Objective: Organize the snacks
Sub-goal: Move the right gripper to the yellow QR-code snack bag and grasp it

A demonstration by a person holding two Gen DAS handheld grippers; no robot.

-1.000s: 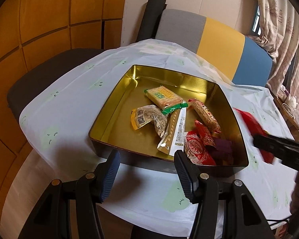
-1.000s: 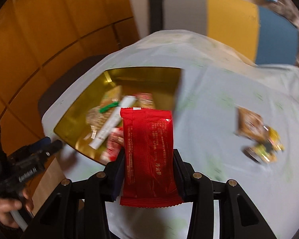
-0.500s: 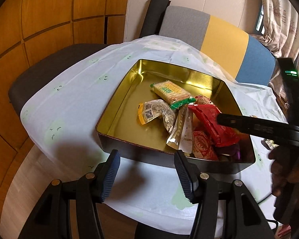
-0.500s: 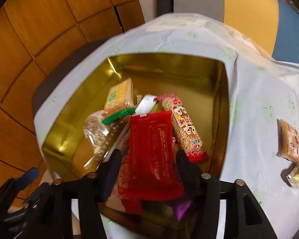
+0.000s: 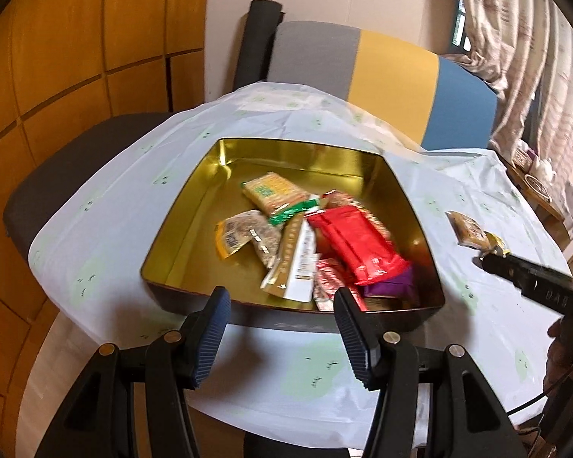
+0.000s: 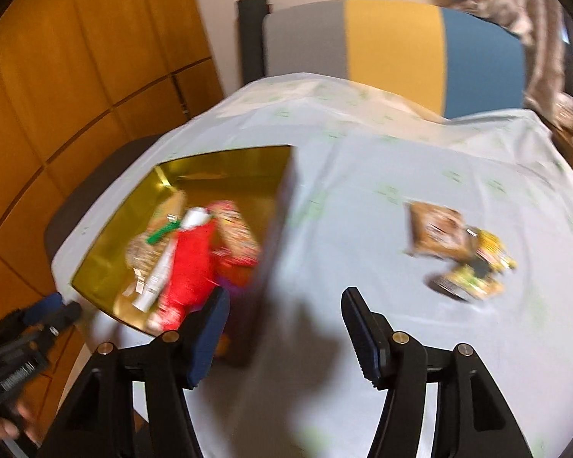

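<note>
A gold tin box sits on the white tablecloth and holds several snack packets. A red packet lies on top of them; it also shows in the right wrist view. My left gripper is open and empty just in front of the box's near wall. My right gripper is open and empty over the cloth, right of the box. A brown packet and a yellow packet lie on the cloth to the right. The right gripper's tip shows in the left wrist view.
A chair with grey, yellow and blue panels stands behind the table. A dark seat is at the left. Wood wall panels are at the left, curtains at the right. The brown packet lies right of the box.
My right gripper let go of the red packet in the box, opened, and pulled back to the right over the cloth. The left gripper stayed open near the box.
</note>
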